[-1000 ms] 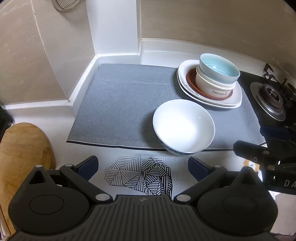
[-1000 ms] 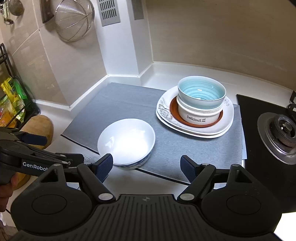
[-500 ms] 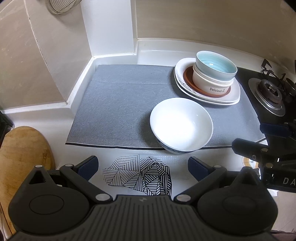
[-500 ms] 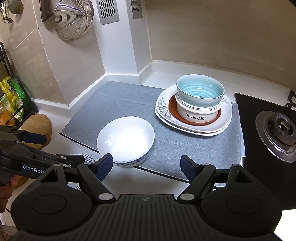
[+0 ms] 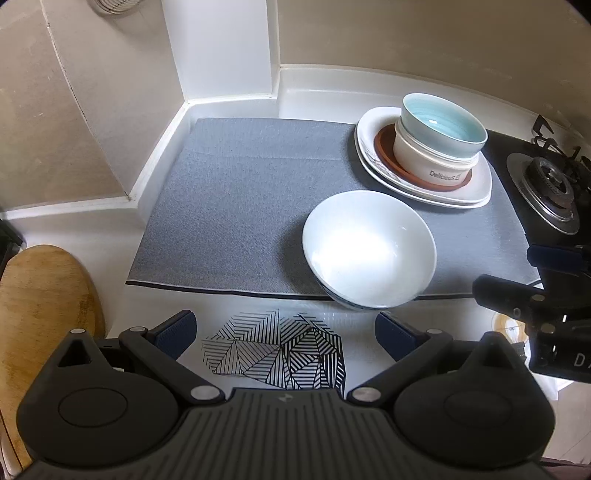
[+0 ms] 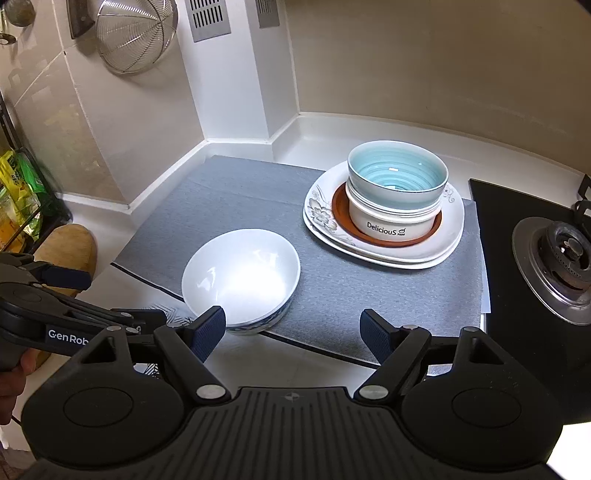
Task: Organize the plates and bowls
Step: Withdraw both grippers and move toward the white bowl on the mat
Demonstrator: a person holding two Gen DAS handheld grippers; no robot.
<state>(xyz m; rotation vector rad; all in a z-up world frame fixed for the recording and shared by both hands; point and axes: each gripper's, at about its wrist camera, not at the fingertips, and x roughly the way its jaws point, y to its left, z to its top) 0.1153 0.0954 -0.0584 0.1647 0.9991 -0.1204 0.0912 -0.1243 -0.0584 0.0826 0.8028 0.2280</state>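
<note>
A white bowl [image 5: 369, 254] [image 6: 240, 277] stands alone at the front edge of a grey mat [image 5: 240, 206] [image 6: 351, 288]. Behind it, white plates [image 5: 476, 184] [image 6: 391, 254] carry a brown saucer [image 6: 340, 218], a cream "Delicious" bowl [image 5: 424, 162] [image 6: 388, 221] and a light blue bowl [image 5: 443, 122] [image 6: 397, 175] nested on top. My left gripper [image 5: 284, 332] is open and empty, just in front of the white bowl. My right gripper [image 6: 293, 330] is open and empty, its left finger near the white bowl's front rim.
A gas burner [image 5: 550, 188] [image 6: 565, 262] on a black hob lies right of the mat. A wooden board [image 5: 40, 317] [image 6: 66, 247] lies at the left. A black-and-white patterned item [image 5: 277, 350] lies on the counter before the mat. A wire strainer [image 6: 136, 33] hangs on the wall.
Both grippers have shifted only slightly; the view has drifted a little. The bowls and plates have not moved.
</note>
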